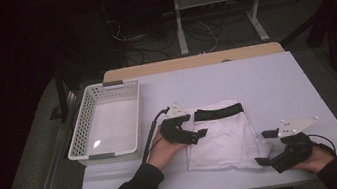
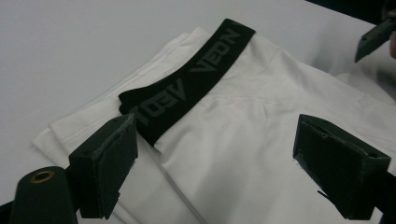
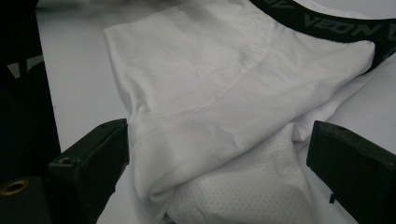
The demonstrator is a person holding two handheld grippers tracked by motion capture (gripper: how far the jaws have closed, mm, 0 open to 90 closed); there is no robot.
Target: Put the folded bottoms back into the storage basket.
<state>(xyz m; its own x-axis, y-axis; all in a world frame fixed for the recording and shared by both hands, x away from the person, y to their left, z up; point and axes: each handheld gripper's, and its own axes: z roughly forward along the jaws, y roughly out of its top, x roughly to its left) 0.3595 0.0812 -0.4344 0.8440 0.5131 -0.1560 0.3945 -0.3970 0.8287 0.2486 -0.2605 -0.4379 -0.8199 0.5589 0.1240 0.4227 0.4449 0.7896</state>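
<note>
both grippers, left gripper [image 1: 201, 132] and right gripper [image 1: 260, 149], hovering jaws apart over white underwear [image 1: 223, 137] lying mid-table [image 1: 265, 80], nothing clamped. probably lining up a fold; next needing edge grabs, then basket [image 1: 76, 138].

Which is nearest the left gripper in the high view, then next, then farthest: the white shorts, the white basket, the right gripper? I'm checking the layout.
1. white shorts, right under the left gripper.
2. white basket, across the table's left.
3. right gripper, at the shorts' near right corner.
</note>
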